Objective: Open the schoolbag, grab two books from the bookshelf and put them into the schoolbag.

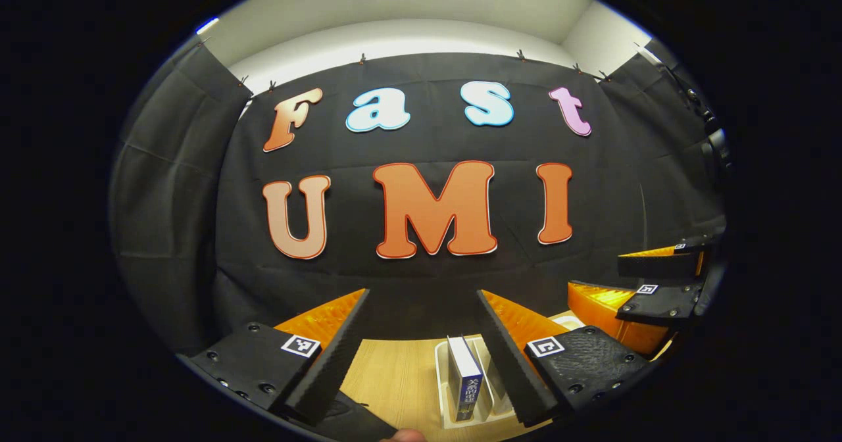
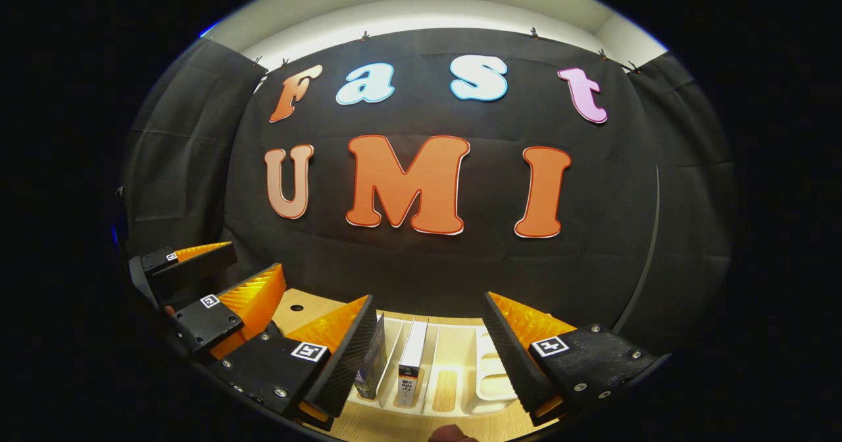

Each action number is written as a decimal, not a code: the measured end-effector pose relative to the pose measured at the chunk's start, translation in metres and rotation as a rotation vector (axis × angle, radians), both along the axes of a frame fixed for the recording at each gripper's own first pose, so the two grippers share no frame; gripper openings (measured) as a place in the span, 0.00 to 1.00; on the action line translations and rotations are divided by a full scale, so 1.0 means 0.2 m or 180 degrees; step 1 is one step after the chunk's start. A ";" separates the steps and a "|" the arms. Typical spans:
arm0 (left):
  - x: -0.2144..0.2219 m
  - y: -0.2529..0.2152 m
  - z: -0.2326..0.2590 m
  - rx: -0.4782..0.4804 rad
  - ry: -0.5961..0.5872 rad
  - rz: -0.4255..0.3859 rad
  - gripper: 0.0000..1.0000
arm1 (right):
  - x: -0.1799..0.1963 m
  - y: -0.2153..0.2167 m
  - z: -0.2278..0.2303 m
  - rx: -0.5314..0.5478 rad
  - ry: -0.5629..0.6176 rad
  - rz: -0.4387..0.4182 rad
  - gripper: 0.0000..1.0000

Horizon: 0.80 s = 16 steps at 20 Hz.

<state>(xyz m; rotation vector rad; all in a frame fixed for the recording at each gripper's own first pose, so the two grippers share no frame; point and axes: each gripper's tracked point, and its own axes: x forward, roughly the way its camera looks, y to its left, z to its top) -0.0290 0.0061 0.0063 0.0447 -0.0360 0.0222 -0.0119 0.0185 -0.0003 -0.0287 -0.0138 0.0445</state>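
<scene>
A white slotted book rack (image 2: 460, 379) stands on the wooden table just below both grippers. In the right gripper view it holds two upright books: a dark one (image 2: 371, 360) and a white-spined one (image 2: 411, 363). My right gripper (image 2: 427, 343) hangs open above the rack, nothing between its fingers, the dark book close to its left finger. In the left gripper view a blue-spined book (image 1: 464, 376) stands in the rack (image 1: 442, 389). My left gripper (image 1: 421, 337) is open above it and holds nothing. Each gripper appears beside the other, right gripper (image 1: 651, 284) and left gripper (image 2: 210, 284), both with fingers apart.
The light wooden table (image 1: 395, 376) runs up to the black cloth wall (image 1: 427, 277) right behind the rack. A small hole (image 2: 296, 308) marks the tabletop left of the rack. A dark shape (image 1: 358, 422) lies at the lower edge under my left gripper.
</scene>
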 end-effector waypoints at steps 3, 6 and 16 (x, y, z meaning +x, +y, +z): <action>-0.01 0.01 -0.01 0.0025 0.0024 0.0020 0.98 | -0.01 0.02 0.01 -0.0010 -0.0003 0.0027 0.96; -0.03 0.04 -0.02 0.0062 0.0052 0.0054 0.99 | -0.01 0.03 0.00 -0.0001 0.0006 0.0035 0.97; -0.13 0.15 -0.25 0.0423 0.0312 0.0238 0.99 | 0.00 -0.04 -0.05 -0.0018 0.0073 -0.0003 0.97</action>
